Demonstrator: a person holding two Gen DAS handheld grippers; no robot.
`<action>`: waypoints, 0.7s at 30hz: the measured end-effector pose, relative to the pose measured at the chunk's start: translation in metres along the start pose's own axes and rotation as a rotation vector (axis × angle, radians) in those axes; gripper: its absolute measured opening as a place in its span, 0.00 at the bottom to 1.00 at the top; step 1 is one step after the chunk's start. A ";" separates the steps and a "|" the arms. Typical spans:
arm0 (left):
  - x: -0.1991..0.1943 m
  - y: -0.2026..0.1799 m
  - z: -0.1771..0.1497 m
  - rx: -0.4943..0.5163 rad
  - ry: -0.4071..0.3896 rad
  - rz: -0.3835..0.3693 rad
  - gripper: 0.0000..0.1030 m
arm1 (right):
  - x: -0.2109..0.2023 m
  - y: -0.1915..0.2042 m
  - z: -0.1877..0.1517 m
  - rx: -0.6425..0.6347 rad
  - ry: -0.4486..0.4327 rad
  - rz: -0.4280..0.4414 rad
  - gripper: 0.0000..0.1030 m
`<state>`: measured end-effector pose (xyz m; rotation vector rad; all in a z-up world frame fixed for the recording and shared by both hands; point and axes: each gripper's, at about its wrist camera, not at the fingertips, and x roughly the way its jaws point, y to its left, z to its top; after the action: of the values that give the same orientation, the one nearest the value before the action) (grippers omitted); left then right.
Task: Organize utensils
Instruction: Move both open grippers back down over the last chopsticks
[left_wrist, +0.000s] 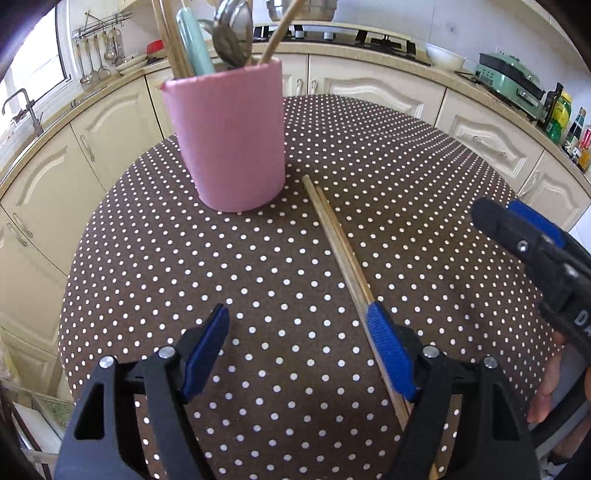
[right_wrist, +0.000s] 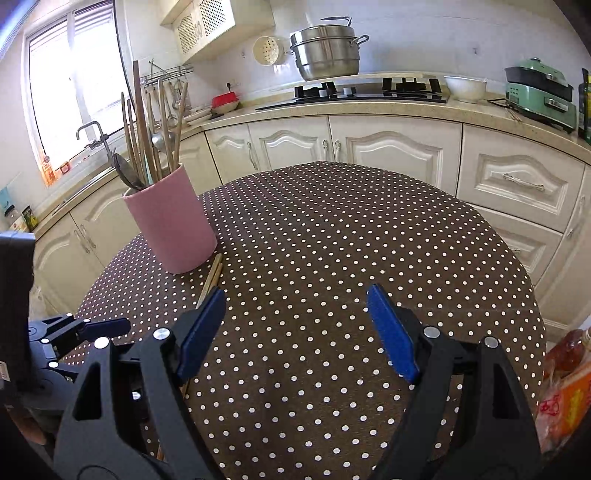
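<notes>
A pair of wooden chopsticks (left_wrist: 334, 236) lies side by side on the brown polka-dot table (left_wrist: 221, 277), running from the pink utensil holder (left_wrist: 229, 140) toward me. My left gripper (left_wrist: 297, 314) hovers open over the cloth, nothing between its fingers; its right finger covers the chopsticks' near part. The holder contains several chopsticks, a ladle and a green-handled tool. My right gripper (left_wrist: 491, 218) enters from the right. In the right wrist view the right gripper (right_wrist: 296, 295) is open over bare cloth, with the holder (right_wrist: 173, 225), chopsticks (right_wrist: 214, 275) and left gripper (right_wrist: 110, 326) to its left.
Cream cabinets and a counter curve around the table's far side, with a stove (right_wrist: 369, 92), steel pot (right_wrist: 327, 51), white bowl (right_wrist: 465, 88) and green appliance (right_wrist: 539, 96). Bottles (left_wrist: 565, 122) stand at the counter's right end. Packaged food (right_wrist: 565, 387) sits by the table's right edge.
</notes>
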<state>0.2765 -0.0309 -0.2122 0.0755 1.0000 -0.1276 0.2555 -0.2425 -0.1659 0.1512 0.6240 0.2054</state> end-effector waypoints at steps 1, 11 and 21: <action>0.002 -0.001 0.001 -0.002 0.003 0.000 0.73 | 0.000 -0.001 0.000 0.003 0.000 0.000 0.76; 0.009 -0.013 0.006 0.032 -0.003 0.036 0.76 | 0.004 -0.009 0.001 0.042 0.015 0.012 0.76; 0.005 -0.012 0.014 0.041 0.001 0.082 0.77 | 0.005 -0.008 0.001 0.044 0.022 0.012 0.76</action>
<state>0.2893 -0.0448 -0.2090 0.1536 0.9942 -0.0733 0.2614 -0.2488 -0.1693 0.1949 0.6503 0.2054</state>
